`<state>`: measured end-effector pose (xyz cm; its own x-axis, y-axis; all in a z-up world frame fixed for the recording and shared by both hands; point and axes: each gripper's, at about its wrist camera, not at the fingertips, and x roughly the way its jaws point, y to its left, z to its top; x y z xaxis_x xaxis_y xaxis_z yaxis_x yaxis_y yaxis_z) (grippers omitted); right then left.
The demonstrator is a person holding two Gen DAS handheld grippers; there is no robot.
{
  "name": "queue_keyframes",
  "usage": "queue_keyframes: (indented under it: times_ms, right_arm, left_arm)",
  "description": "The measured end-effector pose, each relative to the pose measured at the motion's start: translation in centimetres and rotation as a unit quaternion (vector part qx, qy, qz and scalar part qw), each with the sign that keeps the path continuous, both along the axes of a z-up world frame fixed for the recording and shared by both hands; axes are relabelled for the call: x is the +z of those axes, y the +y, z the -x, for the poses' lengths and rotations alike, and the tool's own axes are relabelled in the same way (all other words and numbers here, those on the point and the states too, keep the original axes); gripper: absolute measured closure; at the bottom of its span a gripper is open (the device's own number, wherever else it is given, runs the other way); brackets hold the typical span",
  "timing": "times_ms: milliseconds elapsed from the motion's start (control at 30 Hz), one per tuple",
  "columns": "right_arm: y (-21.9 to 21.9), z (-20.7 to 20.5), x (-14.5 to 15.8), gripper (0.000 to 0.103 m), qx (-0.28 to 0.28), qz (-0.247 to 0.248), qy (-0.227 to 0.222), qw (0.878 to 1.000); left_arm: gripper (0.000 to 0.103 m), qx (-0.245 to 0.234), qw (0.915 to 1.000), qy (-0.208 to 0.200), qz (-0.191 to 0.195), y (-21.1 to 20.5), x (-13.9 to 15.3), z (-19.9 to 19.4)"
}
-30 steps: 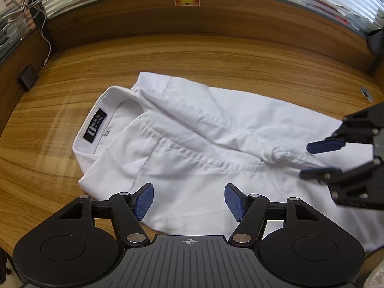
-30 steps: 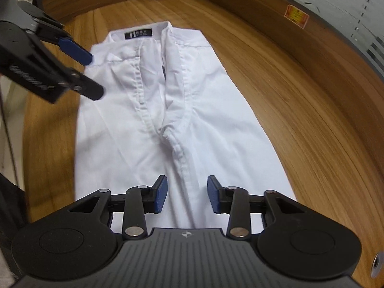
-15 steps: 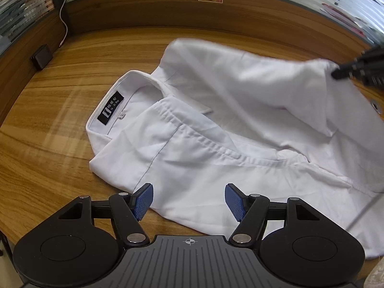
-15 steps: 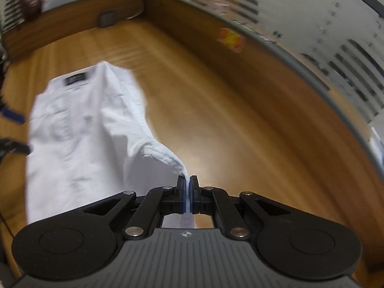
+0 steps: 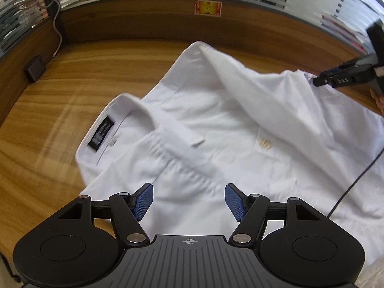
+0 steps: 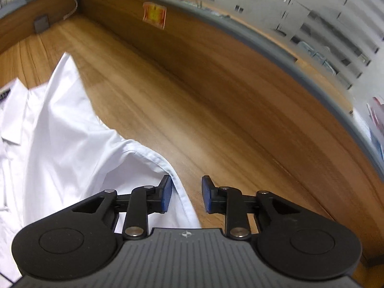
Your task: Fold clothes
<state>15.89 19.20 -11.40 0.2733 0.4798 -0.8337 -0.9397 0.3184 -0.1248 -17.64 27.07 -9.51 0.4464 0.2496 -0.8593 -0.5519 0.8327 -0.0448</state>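
**White shirt spread on the wooden desk**

The shirt [image 5: 216, 129] lay across the desk [image 5: 72, 76], collar to the left. The left gripper [image 5: 189, 201] hovered over its near edge, jaws apart and empty. The right gripper [image 6: 186, 193] was opening, the hem beside its left pad [image 6: 166, 193], unpinched

White collared shirt [image 5: 216, 129] lies rumpled, front spread open, on the desk.

Bright, fisheye warp, motion blur.
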Motion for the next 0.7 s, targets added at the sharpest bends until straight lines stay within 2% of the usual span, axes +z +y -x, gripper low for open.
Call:
queue_keyframes:
  times_ms: [100,267,367,433,533,700]
  right_arm:
    - [-1.6,0.5,1.5,0.073,-0.01,-0.011,-0.013,1.0]
    - [-5.0,1.5,3.4,0.072,-0.038,-0.016,0.004,0.999]
    - [-7.6,3.4,3.7,0.071,-0.05,-0.008,0.017,0.999]
    - [-9.0,4.6,3.5,0.069,-0.063,-0.002,0.024,0.998]
    - [-11.4,6.4,3.2,0.069,-0.086,0.005,0.038,0.996]
    - [-15.1,9.5,2.8,0.067,-0.131,0.004,0.067,0.989]
  left_arm:
    - [0.034,-0.015,0.9997,-0.015,0.014,0.9,0.0,-1.1]
    - [0.034,-0.061,0.9974,-0.031,0.024,1.0,-0.2,-3.3]
    - [0.032,-0.102,0.9936,-0.042,0.025,0.2,-0.1,-4.9]
    - [0.029,-0.147,0.988,-0.046,0.014,-0.9,0.1,-5.7]
    - [0.027,-0.238,0.9702,-0.047,-0.012,-2.8,0.1,-7.2]
    - [0.024,-0.381,0.923,-0.035,-0.045,-5.4,-0.3,-8.9]
